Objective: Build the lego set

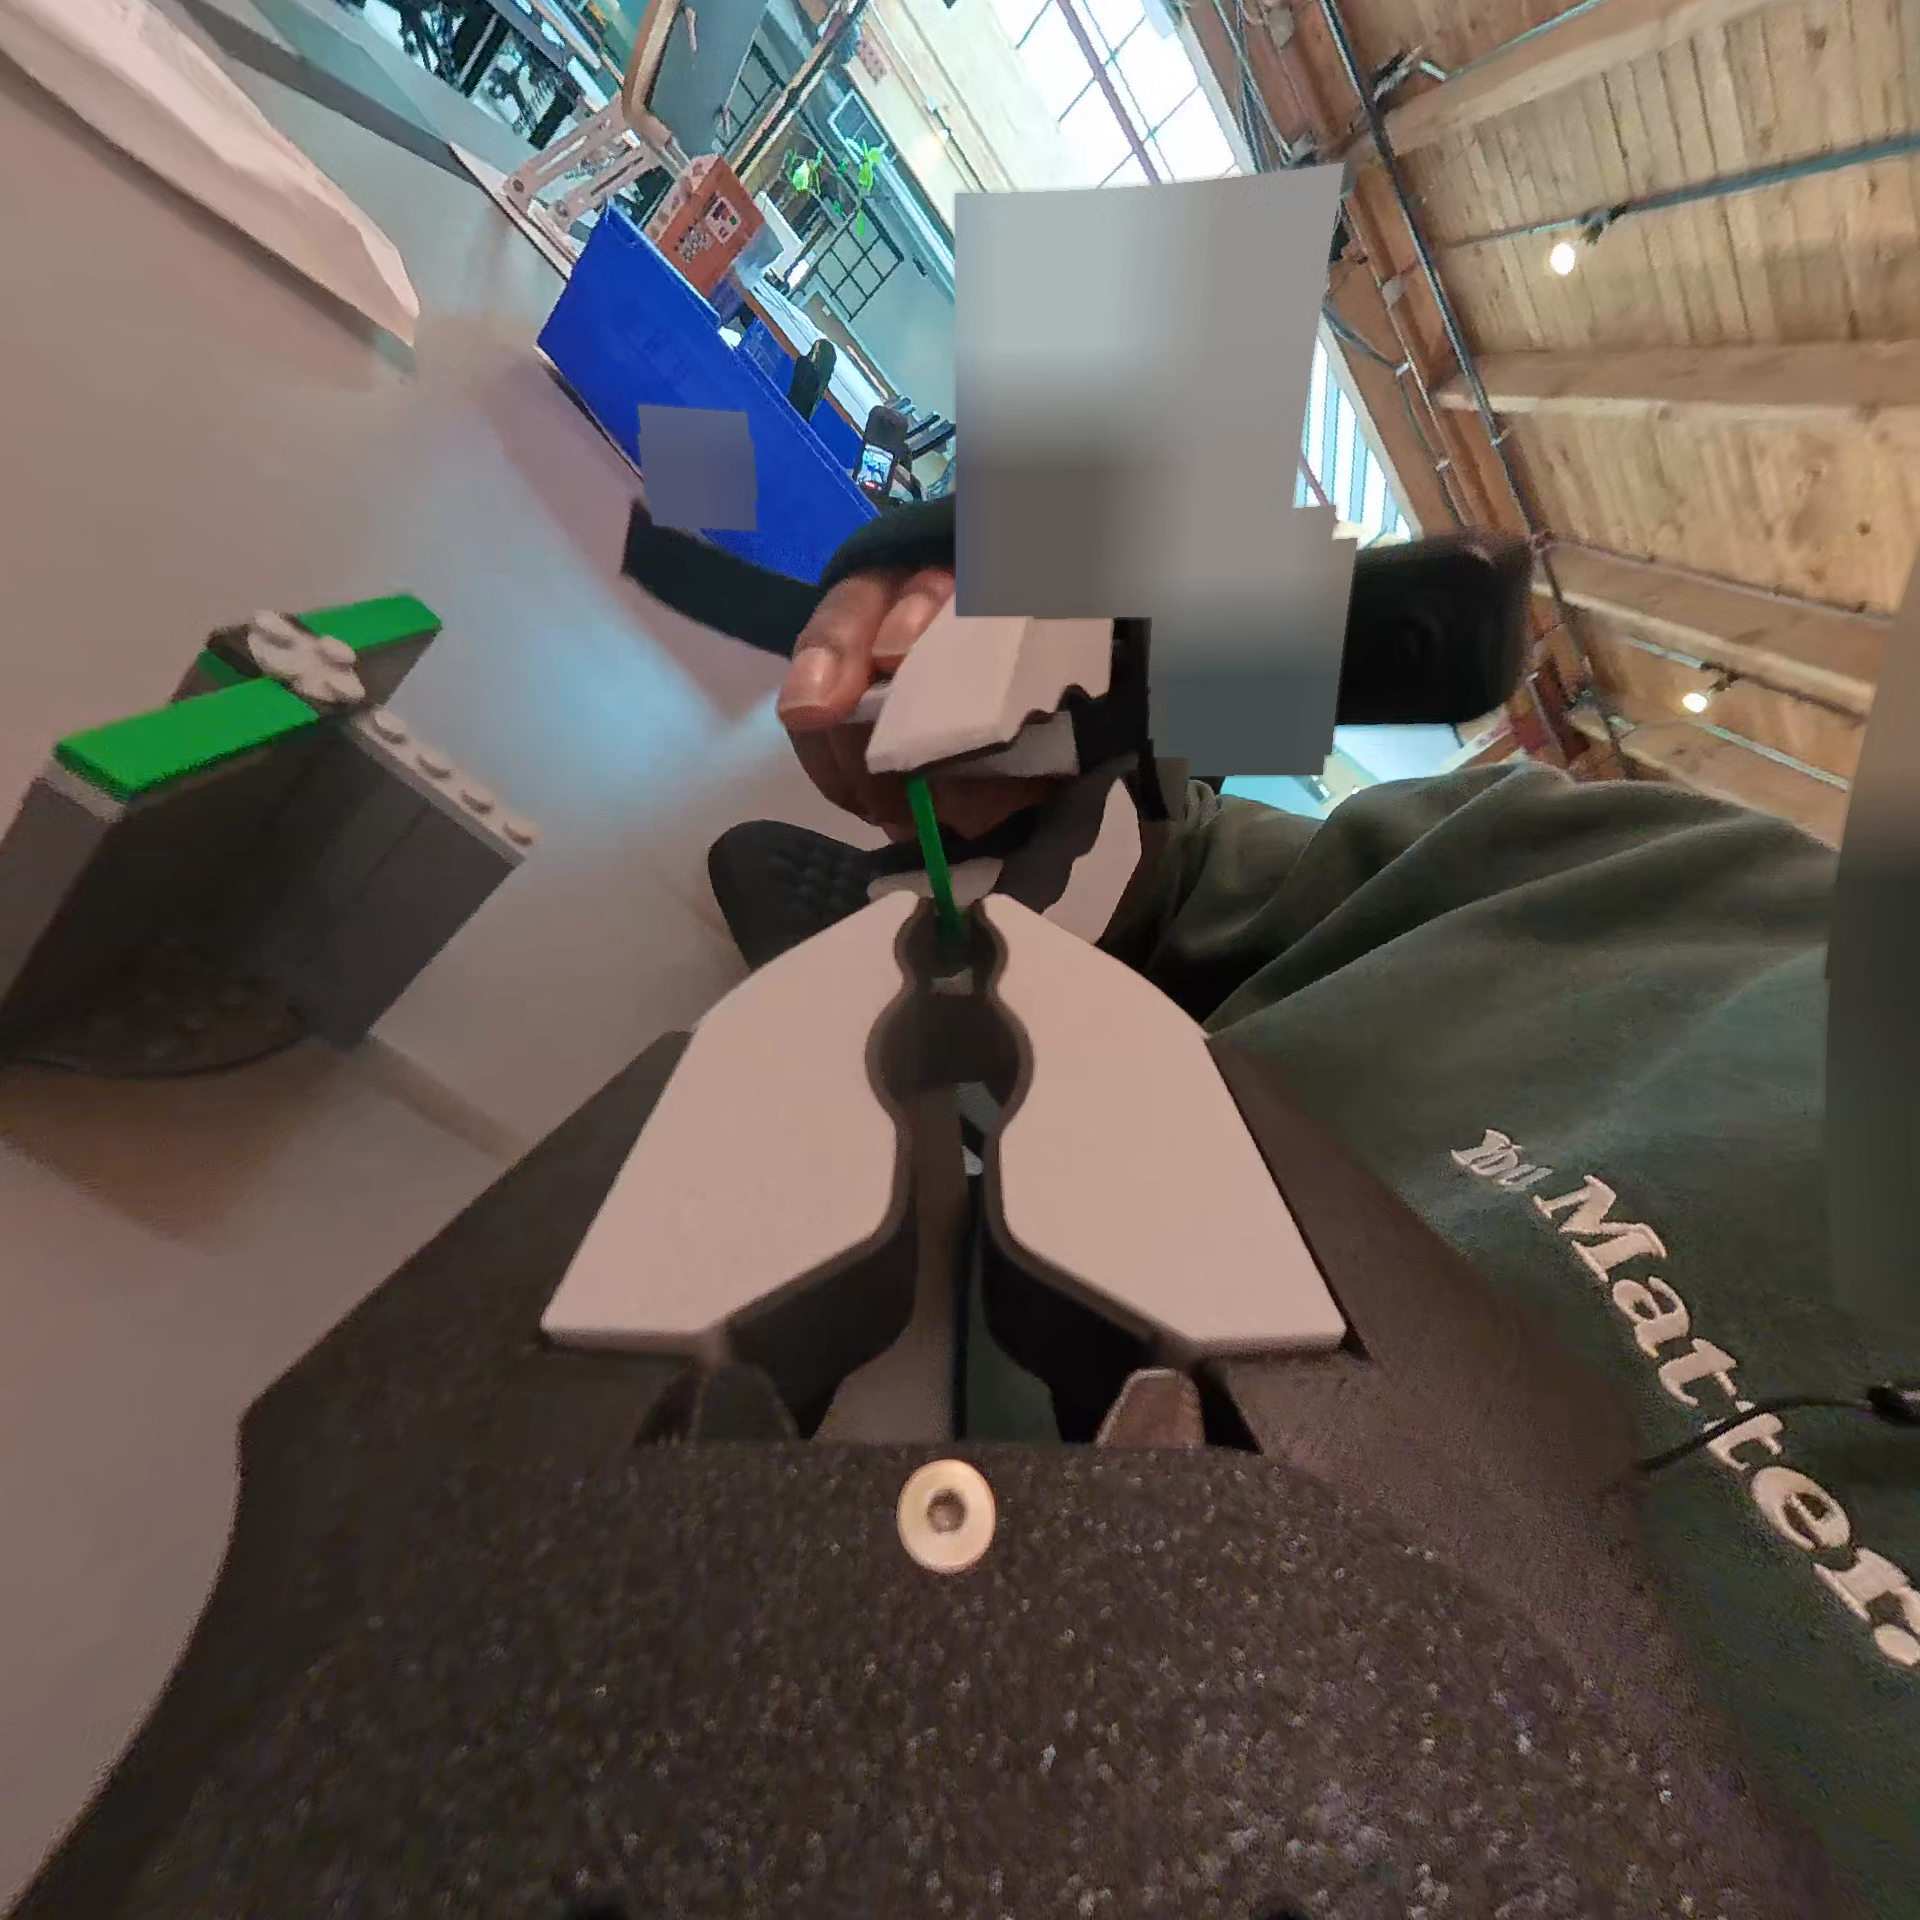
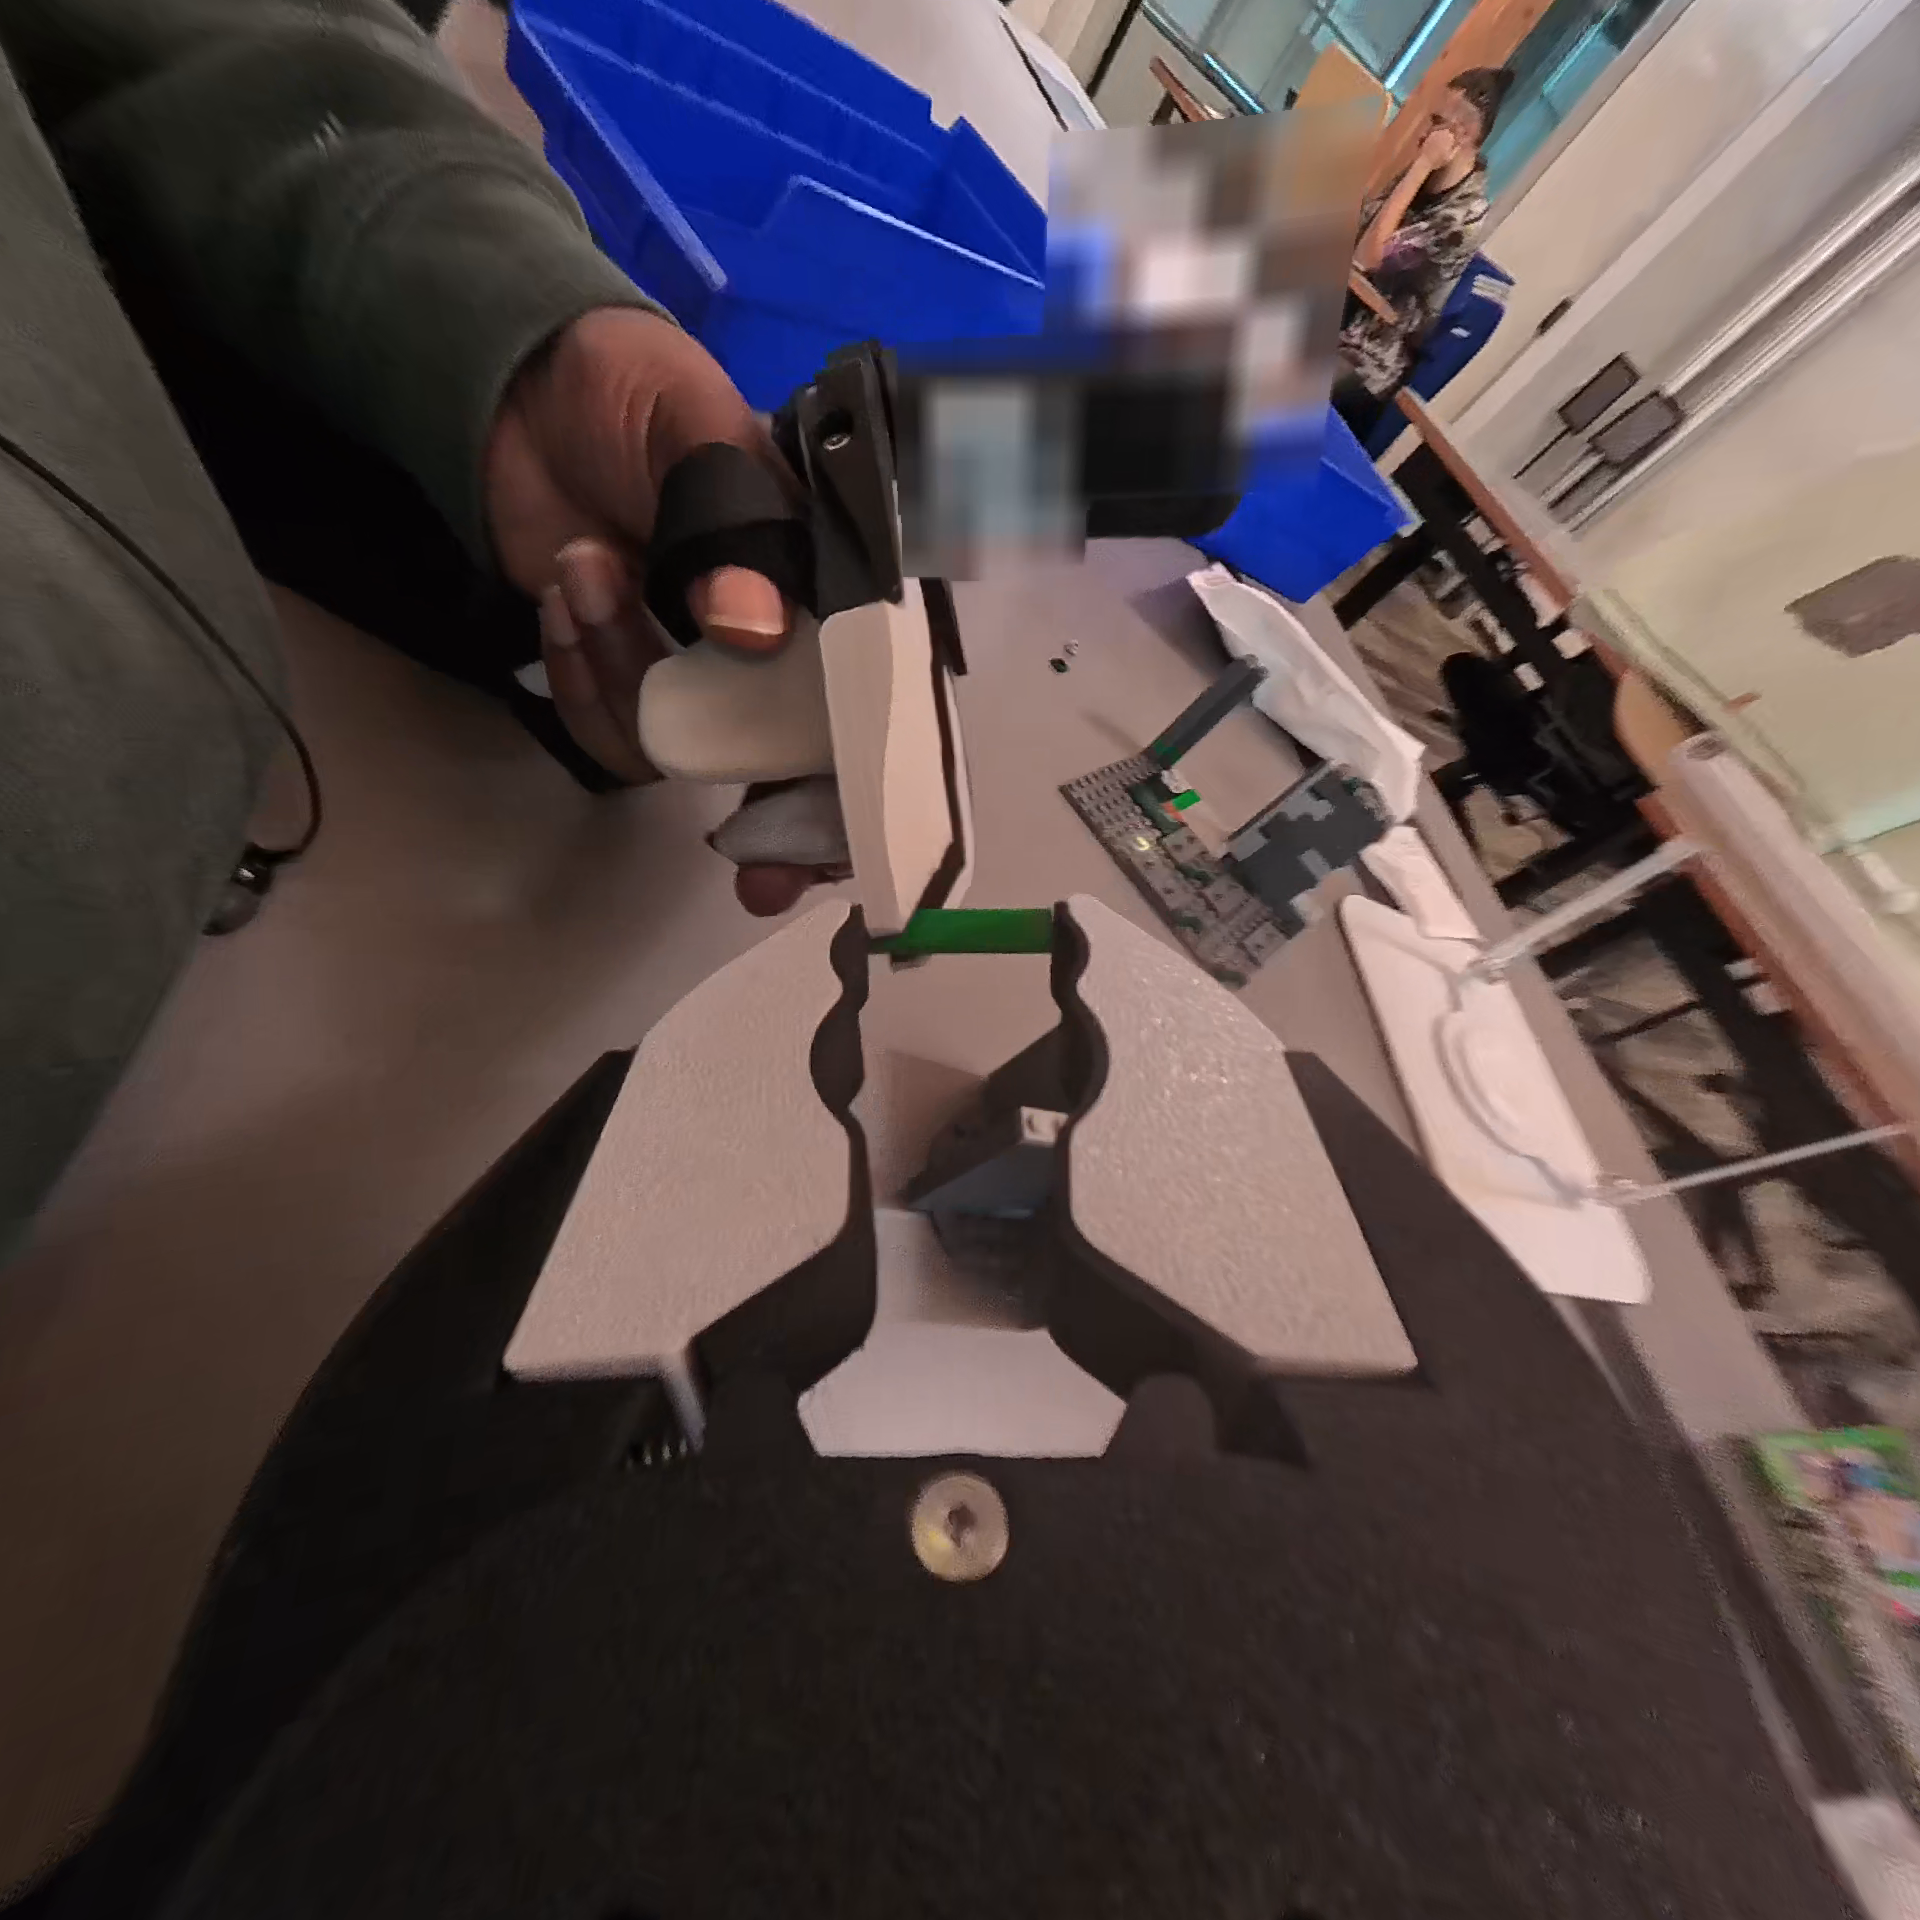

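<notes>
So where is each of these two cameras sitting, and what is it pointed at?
Left wrist view: on the left gripper, facing the person's green sweatshirt; right gripper and hand beyond.
Right wrist view: on the right gripper, facing the grey table and grey brick build; left gripper and hand ahead.
Shared: the thin green flat Lego piece, gripped by both.

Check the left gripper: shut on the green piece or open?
Shut. The left gripper has its fingertips pinched on one end of the thin green Lego plate; the right gripper clamps it across its length.
</notes>
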Available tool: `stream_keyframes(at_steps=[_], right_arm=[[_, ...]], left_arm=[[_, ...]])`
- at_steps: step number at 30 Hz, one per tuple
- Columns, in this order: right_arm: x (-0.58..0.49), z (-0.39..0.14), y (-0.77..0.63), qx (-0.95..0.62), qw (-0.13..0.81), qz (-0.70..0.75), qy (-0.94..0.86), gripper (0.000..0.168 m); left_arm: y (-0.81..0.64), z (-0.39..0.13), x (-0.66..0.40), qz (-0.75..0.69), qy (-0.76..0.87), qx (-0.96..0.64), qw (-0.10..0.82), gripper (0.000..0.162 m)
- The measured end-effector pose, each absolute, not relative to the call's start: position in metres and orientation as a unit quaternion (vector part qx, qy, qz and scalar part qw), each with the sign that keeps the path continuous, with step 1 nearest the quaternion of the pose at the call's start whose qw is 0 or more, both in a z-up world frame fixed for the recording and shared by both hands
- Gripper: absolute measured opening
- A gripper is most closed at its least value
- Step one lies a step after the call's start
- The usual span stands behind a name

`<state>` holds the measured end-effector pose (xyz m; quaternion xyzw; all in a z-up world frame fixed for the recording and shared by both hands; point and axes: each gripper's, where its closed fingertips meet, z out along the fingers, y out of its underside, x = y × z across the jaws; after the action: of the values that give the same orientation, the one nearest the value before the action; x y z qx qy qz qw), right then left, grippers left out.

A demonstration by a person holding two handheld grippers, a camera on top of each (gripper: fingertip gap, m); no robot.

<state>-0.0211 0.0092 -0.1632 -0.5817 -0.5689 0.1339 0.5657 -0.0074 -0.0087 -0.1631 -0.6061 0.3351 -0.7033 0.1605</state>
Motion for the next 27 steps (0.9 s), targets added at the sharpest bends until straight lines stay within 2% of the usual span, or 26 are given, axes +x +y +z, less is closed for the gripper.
stream_keyframes(at_steps=[3, 7, 11, 16, 27], right_arm=[[-0.012, -0.166, 0.016, -0.619, 0.531, 0.200, -0.544, 0.034], [0.009, -0.179, 0.041, -0.677, 0.472, 0.223, -0.518, 0.033], [0.012, -0.192, 0.059, -0.688, 0.444, 0.238, -0.523, 0.033], [0.006, -0.205, 0.064, -0.682, 0.422, 0.243, -0.546, 0.034], [0.003, -0.207, 0.068, -0.662, 0.415, 0.234, -0.579, 0.034]], left_arm=[[0.003, -0.164, -0.012, -0.659, 0.386, -0.610, 0.214, 0.019], [0.037, -0.175, -0.017, -0.535, 0.471, -0.629, 0.311, 0.021], [0.054, -0.190, -0.011, -0.424, 0.548, -0.624, 0.361, 0.021], [0.049, -0.202, 0.002, -0.376, 0.593, -0.601, 0.381, 0.016], [0.054, -0.201, 0.007, -0.395, 0.582, -0.604, 0.374, 0.013]])
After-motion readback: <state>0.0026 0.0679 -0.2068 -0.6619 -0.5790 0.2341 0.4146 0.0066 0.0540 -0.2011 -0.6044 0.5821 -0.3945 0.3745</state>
